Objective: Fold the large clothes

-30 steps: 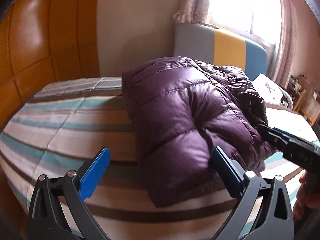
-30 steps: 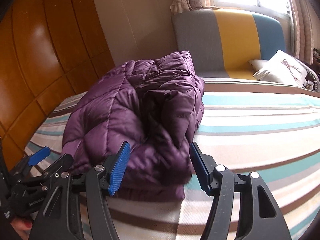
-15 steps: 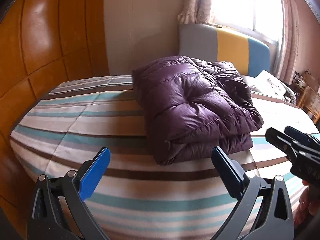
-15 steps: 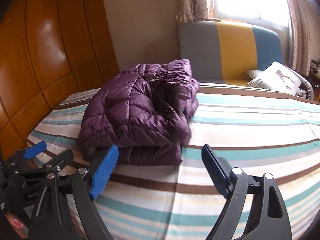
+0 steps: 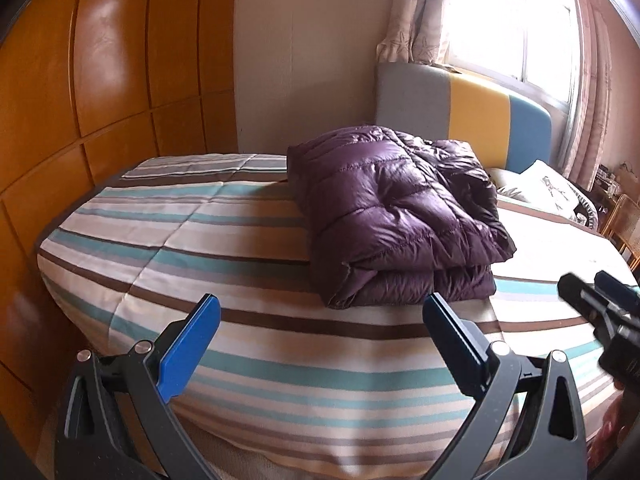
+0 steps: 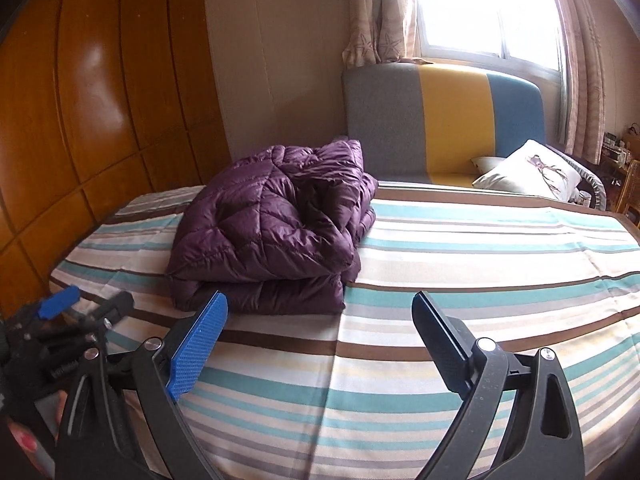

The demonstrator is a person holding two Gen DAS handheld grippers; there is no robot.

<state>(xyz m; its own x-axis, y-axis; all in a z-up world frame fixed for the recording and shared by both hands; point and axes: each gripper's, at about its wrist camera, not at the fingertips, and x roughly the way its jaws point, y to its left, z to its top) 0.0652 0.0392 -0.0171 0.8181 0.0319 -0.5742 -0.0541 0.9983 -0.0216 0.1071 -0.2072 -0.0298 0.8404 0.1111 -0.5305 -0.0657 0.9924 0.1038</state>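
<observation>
Both grippers have drawn back from the folded purple jacket [image 5: 394,220], which lies alone on the striped bed [image 5: 256,344]; left gripper [image 5: 320,336] fingers wide apart, right gripper [image 6: 320,336] fingers opening, nothing between.

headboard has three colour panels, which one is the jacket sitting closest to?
The grey panel, at the left end of the headboard. The folded purple jacket lies just in front of it; the yellow panel and blue panel lie further right.

Purple quilted down jacket [image 5: 396,216], folded into a thick bundle, lying on bed
</observation>
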